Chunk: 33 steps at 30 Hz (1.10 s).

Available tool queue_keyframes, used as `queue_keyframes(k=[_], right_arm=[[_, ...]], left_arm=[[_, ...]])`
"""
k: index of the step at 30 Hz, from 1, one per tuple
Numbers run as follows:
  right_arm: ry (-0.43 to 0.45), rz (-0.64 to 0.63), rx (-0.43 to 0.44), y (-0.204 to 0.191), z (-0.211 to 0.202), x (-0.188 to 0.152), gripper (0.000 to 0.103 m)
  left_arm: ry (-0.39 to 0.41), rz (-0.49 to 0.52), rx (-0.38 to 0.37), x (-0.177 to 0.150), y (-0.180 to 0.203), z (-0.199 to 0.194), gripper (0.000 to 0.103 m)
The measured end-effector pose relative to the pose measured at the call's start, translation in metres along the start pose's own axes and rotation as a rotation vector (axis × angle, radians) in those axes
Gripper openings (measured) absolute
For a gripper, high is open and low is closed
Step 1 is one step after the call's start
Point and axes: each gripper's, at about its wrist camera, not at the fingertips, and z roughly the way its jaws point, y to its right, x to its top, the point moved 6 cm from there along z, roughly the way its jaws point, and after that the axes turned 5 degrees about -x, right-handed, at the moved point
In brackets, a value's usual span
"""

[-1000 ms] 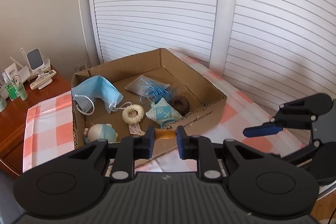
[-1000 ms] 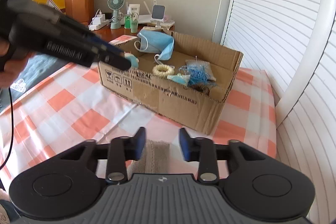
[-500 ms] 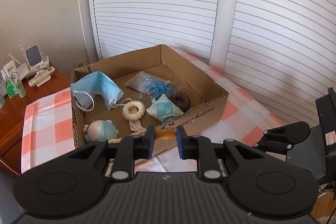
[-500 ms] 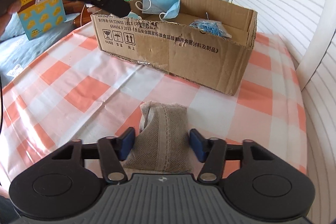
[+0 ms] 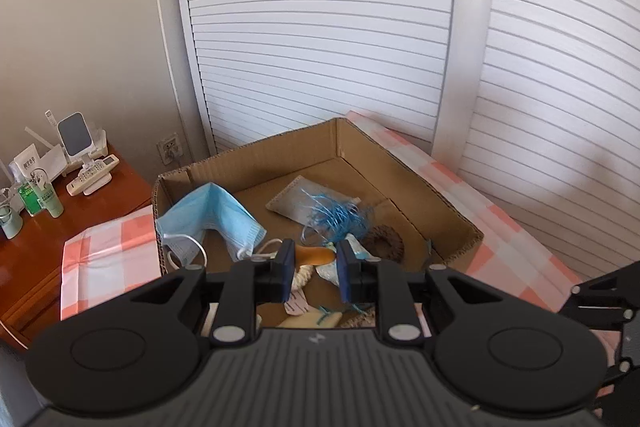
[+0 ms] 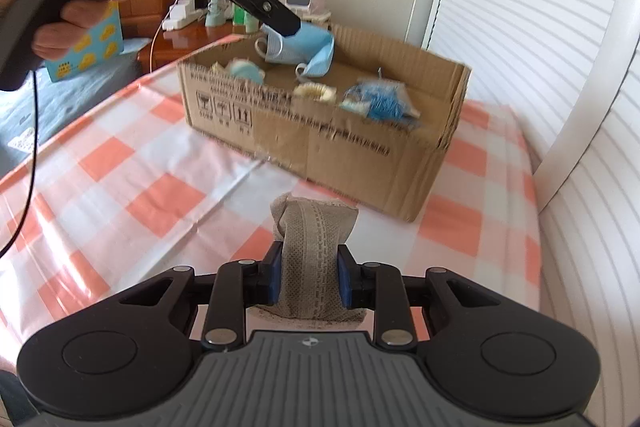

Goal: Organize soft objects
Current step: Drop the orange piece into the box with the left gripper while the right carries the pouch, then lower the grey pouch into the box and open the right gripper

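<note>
1. Step in hand: the right gripper [image 6: 306,281] clamps its jaws on a grey-beige fabric pouch [image 6: 314,247] that lies on the checked tablecloth [image 6: 120,195], just in front of the cardboard box [image 6: 320,147]. The pads press into both sides of the pouch; the pickup appears to be beginning.

2. The left gripper [image 5: 314,273] hangs over the near side of the box with its jaws narrowly apart. A small orange-brown piece [image 5: 314,254] shows between the pads; whether it is gripped cannot be told.

3. Box contents: a blue face mask [image 5: 208,219] draped on the left wall, a blue tinsel tuft [image 5: 338,215] on a flat pouch, a brown ring [image 5: 384,242], and a cream ring [image 6: 314,91].

4. Next move, as judged: lift the pouch clear of the cloth, carry it over the near box wall and release it among the other soft things, avoiding the left gripper above.

5. Change from the earlier frames: the right jaws have just been closing, from astride the pouch to pinching it; the left gripper has advanced from before the box to over its interior.
</note>
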Motion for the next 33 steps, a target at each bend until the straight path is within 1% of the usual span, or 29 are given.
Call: queue_keyframes(k=[1, 2, 3, 4, 5, 6, 9, 10, 12, 14, 19, 22, 25, 27, 33], right_arm=[[0.011, 0.0, -0.004, 0.002, -0.004, 0.003, 0.031], [0.02, 0.002, -0.005, 0.004, -0.007, 0.007, 0.031], [0.028, 0.005, -0.006, 0.005, -0.011, 0.01, 0.031], [0.035, 0.007, -0.006, 0.006, -0.014, 0.013, 0.031], [0.044, 0.008, -0.005, 0.007, -0.017, 0.017, 0.031], [0.052, 0.008, -0.004, 0.008, -0.02, 0.019, 0.031], [0.073, 0.008, -0.006, 0.011, -0.028, 0.029, 0.031], [0.081, 0.011, -0.002, 0.013, -0.03, 0.033, 0.031], [0.093, 0.017, 0.008, 0.016, -0.033, 0.04, 0.031], [0.109, 0.017, -0.001, 0.018, -0.033, 0.049, 0.031], [0.138, 0.022, -0.009, 0.025, -0.025, 0.076, 0.031], [0.134, 0.003, -0.029, 0.026, -0.011, 0.097, 0.031], [0.121, -0.004, -0.036, 0.027, 0.009, 0.118, 0.031], [0.11, -0.009, -0.039, 0.026, 0.025, 0.131, 0.031], [0.066, 0.007, -0.065, 0.027, 0.075, 0.171, 0.031]], left_arm=[[0.009, -0.006, 0.02, 0.004, -0.004, 0.003, 0.022], [0.017, -0.012, 0.044, 0.007, -0.009, 0.006, 0.032], [0.023, -0.012, 0.071, 0.01, -0.014, 0.009, 0.056], [0.031, -0.015, 0.096, 0.011, -0.018, 0.011, 0.073], [0.043, -0.023, 0.118, 0.012, -0.022, 0.011, 0.096], [0.06, -0.034, 0.127, 0.01, -0.025, 0.009, 0.097], [0.061, -0.063, 0.095, 0.003, -0.029, 0.003, 0.098], [0.062, -0.076, 0.099, -0.002, -0.03, -0.002, 0.098], [0.051, -0.09, 0.126, -0.011, -0.03, -0.011, 0.1], [0.06, -0.103, 0.145, -0.021, -0.029, -0.021, 0.102], [0.089, -0.137, 0.199, -0.051, -0.016, -0.047, 0.103], [0.071, -0.133, 0.215, -0.067, -0.007, -0.052, 0.103], [0.065, -0.131, 0.27, -0.083, -0.002, -0.059, 0.102], [0.072, -0.124, 0.298, -0.087, -0.002, -0.063, 0.102], [0.096, -0.119, 0.33, -0.093, -0.007, -0.078, 0.102]])
